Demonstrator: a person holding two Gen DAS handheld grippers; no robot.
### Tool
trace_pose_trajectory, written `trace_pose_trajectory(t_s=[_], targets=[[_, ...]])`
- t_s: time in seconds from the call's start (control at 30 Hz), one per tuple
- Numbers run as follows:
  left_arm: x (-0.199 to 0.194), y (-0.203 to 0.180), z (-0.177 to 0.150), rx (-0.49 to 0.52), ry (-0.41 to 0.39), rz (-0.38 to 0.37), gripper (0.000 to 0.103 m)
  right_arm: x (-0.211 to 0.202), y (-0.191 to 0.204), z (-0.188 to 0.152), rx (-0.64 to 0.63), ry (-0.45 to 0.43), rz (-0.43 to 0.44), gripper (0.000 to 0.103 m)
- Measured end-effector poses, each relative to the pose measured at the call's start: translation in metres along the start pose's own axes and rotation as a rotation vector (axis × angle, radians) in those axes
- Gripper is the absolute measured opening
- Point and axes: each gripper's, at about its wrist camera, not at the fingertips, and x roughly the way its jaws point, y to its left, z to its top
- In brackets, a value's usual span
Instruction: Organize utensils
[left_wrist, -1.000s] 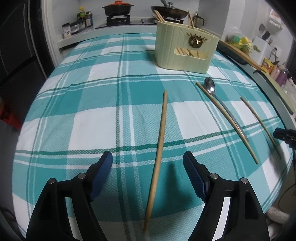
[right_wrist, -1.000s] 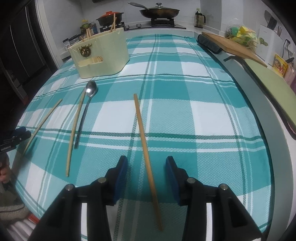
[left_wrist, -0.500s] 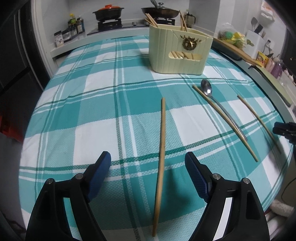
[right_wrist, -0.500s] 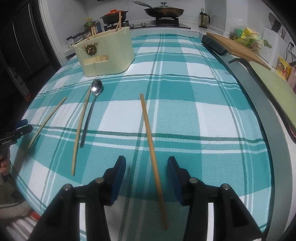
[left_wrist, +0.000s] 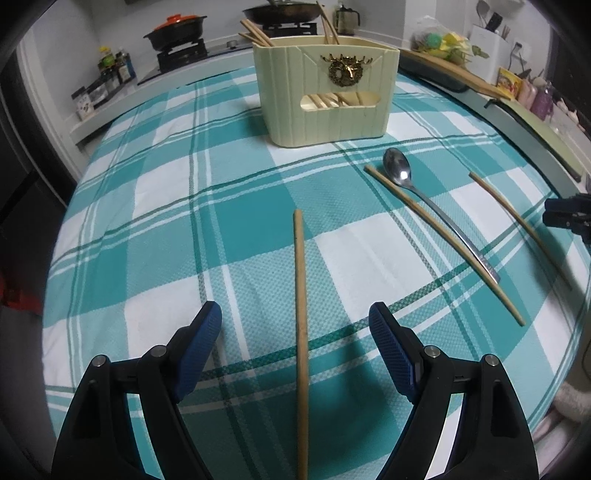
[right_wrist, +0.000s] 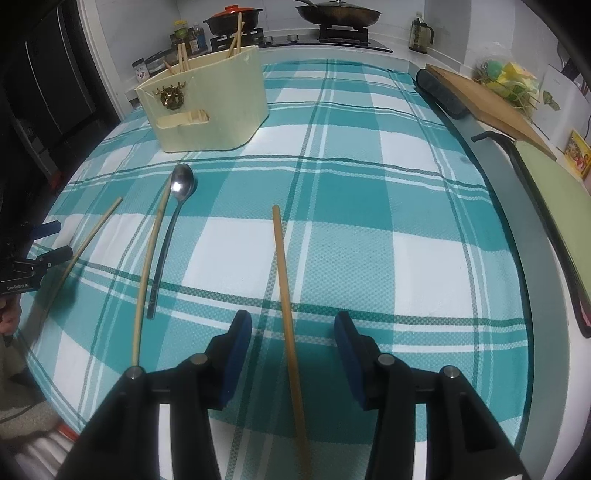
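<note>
Table cover: teal and white plaid cloth (left_wrist: 229, 206), spread flat.
Far counter: gas stove (right_wrist: 343, 31) with a lidded dark pan (right_wrist: 338, 14); pot with orange lid (left_wrist: 176, 28) beside it.
Far left: bottles and jars (left_wrist: 110, 70) on a white ledge.
Right side: wooden board (right_wrist: 487, 103), dark rim.
Walls: pale, dimly lit.

Teal-and-white plaid tablecloth (left_wrist: 155, 206) covers the table surface. Behind it, on the stove, stand a dark pot with an orange lid (left_wrist: 176, 30) and a lidded frying pan (right_wrist: 338, 14). A cluster of condiment bottles (left_wrist: 112, 70) occupies the counter's left corner; a small dark jug (right_wrist: 420, 34) stands right of the stove. Along the right edge lie a wooden cutting board (right_wrist: 484, 99) and a pale green board (right_wrist: 554, 206), with a bag of yellow-green items (right_wrist: 508, 79) behind them.
</note>
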Motion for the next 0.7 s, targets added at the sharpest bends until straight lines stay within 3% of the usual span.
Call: trace_pose_trajectory(t_s=[0.3, 0.7], targets=[[-0.009, 0.012, 0.006, -0.097, -0.03, -0.019, 0.083, 0.003, -0.001, 0.012, 0.021, -0.004, 0.009, 0.048], [-0.008, 0.021, -0.008, -0.098, -0.011, -0.038, 0.083, 0.018, 0.026, 0.018, -0.012, 0.033, 0.012, 0.048]])
